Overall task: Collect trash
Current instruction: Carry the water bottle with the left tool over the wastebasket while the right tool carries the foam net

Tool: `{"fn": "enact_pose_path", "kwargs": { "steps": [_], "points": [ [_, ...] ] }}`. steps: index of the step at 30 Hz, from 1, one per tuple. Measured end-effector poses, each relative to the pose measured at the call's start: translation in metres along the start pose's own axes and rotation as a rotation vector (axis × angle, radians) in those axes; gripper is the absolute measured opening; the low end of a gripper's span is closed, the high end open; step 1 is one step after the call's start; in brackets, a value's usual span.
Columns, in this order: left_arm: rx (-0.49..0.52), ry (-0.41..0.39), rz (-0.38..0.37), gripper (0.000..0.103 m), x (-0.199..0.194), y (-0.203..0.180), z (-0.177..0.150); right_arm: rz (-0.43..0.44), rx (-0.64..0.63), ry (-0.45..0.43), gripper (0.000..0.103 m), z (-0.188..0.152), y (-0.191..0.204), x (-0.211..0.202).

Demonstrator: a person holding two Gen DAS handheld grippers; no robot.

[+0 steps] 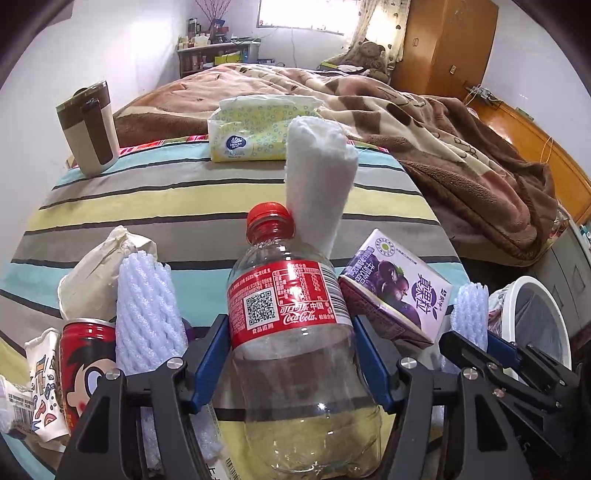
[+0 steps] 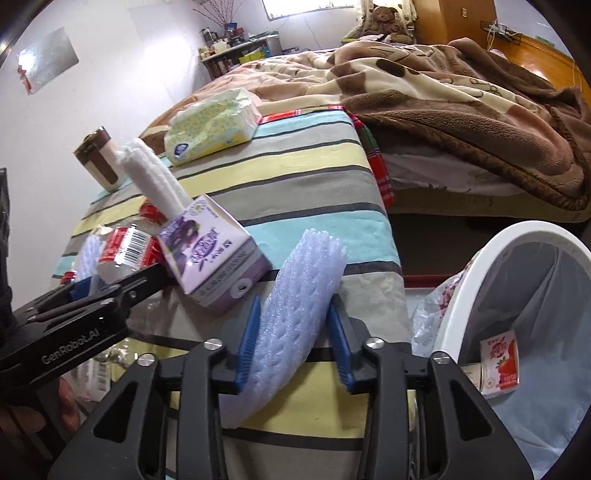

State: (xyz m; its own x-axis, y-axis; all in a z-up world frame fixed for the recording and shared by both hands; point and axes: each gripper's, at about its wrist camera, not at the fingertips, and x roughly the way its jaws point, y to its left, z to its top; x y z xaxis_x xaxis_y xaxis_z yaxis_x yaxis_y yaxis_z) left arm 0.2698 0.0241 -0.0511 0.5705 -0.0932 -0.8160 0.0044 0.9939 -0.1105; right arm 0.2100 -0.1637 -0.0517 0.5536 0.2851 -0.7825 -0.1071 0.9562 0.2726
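My left gripper [image 1: 291,354] was clamped on the empty Coca-Cola bottle [image 1: 295,332], its red cap pointing toward 12 o'clock over the striped table cover [image 1: 177,199]. My right gripper [image 2: 291,332] squeezed a white foam net sleeve [image 2: 295,306] between its 2 blue pads. The purple juice carton [image 2: 210,254] lay at my right gripper's 10 o'clock, and the white trash bin [image 2: 476,280] stood at 3 o'clock, a red carton [image 2: 498,365] inside.

Bright window [image 1: 301,16], bed [image 1: 295,85], wooden wardrobe [image 1: 447,40]
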Motion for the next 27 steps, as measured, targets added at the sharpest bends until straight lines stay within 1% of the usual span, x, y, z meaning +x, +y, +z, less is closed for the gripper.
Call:
{"fn": "enact_pose_path", "kwargs": {
  "steps": [2, 7, 9, 15, 20, 23, 27],
  "points": [
    [-0.006, -0.008, -0.005, 0.065, -0.002, 0.002, -0.001, 0.025, 0.006, -0.009, 0.029, -0.001, 0.000, -0.002],
    [-0.044, -0.042, -0.046, 0.065, -0.014, 0.009, -0.006, 0.066, 0.009, -0.033, 0.026, -0.003, 0.001, -0.007],
    [-0.059, -0.048, -0.057, 0.065, -0.018, 0.011, -0.009, 0.081, 0.007, -0.049, 0.026, -0.005, 0.003, -0.011],
    [-0.062, -0.091, -0.091, 0.065, -0.039, 0.011, -0.020, 0.115, -0.002, -0.102, 0.026, -0.009, 0.007, -0.027],
    [-0.062, -0.153, -0.119, 0.065, -0.067, 0.012, -0.031, 0.134, -0.003, -0.140, 0.026, -0.013, 0.007, -0.041],
    [-0.057, -0.174, -0.139, 0.065, -0.081, 0.011, -0.037, 0.142, -0.006, -0.162, 0.026, -0.016, 0.008, -0.050],
    [-0.051, -0.203, -0.145, 0.065, -0.098, 0.008, -0.042, 0.146, -0.012, -0.187, 0.026, -0.018, 0.007, -0.062]
  ]
}}
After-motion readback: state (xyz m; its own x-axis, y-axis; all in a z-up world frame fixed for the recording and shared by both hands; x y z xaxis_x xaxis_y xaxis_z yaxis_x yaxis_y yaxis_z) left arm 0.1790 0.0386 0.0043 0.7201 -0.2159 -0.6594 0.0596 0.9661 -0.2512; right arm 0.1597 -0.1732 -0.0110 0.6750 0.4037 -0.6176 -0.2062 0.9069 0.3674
